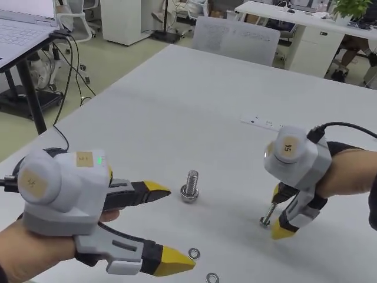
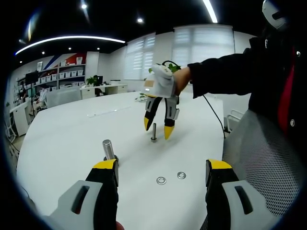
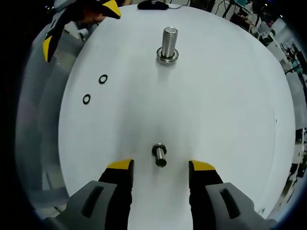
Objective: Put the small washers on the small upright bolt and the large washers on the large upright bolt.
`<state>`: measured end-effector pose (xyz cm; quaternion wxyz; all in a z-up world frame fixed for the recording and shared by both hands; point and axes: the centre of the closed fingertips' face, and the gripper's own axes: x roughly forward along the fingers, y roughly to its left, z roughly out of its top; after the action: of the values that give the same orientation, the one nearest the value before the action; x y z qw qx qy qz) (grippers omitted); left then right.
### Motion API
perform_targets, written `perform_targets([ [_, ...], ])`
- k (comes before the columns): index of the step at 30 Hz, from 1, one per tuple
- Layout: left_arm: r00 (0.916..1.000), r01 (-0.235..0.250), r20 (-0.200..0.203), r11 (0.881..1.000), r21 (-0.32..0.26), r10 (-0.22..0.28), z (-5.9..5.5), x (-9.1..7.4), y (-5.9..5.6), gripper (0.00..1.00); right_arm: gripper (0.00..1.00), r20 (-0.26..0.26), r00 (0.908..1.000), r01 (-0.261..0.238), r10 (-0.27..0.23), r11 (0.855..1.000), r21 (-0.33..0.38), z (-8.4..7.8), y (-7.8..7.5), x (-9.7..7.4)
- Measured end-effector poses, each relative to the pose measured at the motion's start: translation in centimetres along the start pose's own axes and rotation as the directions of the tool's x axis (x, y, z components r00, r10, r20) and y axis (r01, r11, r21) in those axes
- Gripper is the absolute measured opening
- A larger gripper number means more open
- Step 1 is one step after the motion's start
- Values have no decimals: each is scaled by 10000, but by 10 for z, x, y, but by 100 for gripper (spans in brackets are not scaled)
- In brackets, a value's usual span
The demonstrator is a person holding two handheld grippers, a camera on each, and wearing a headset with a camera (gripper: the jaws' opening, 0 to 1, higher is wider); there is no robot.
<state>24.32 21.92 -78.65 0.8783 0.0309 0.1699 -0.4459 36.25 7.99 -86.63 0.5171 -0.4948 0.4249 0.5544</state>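
So the biggest worry for me was the right gripper (image 1: 278,213): its jaws were spread and holding nothing, one on either side of the small bolt (image 1: 268,215), which stood upright on the white table (image 1: 194,106). In the right gripper view it sat just between the yellow tips without touching either. If the hand had drifted sideways or lifted crooked, a jaw would likely have knocked it over, since it looked thin and easy to tip. The left gripper (image 1: 177,227) was wide open and empty too, and its upper jaw was right beside the large bolt (image 1: 190,186). That one looked heavier, with a wider ring at its foot (washer or flange, couldn't tell), so I'd guess a bump would slide it rather than topple it. Then there were the two loose washers (image 1: 194,253) (image 1: 212,277), lying flat just beyond the left gripper's lower jaw. Flat rings on a smooth top are fiddly to pinch, and a jaw scraping in could have flicked them away. As for room, the middle and far side of the table were wide open, with a power strip (image 1: 263,122) well away from everything. The washers, though, were near the table's front edge by a mesh chair (image 2: 259,148), so a slip in that direction could have sent them onto the floor.
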Motion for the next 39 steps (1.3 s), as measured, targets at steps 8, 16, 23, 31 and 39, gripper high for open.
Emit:
perform_targets([
  [8,10000,33,4,10000,33,-33,1,0,-1,74,50,48,10000,42,-43,9997,244,-9,6,-3],
  [16,10000,52,34,10000,66,-52,2,0,-2,74,51,13,10000,95,-96,9995,310,-17,15,-8],
  [23,10000,77,50,9999,77,-78,2,0,-3,74,51,40,10000,19,-21,9993,381,-20,28,-8],
  [31,9999,105,70,9999,101,-105,3,0,-4,74,51,67,10000,-59,56,9992,393,-20,43,-8],
  [39,9999,143,85,9998,147,-145,3,-1,-5,74,51,115,9996,-266,262,9992,312,-16,64,-7],
])
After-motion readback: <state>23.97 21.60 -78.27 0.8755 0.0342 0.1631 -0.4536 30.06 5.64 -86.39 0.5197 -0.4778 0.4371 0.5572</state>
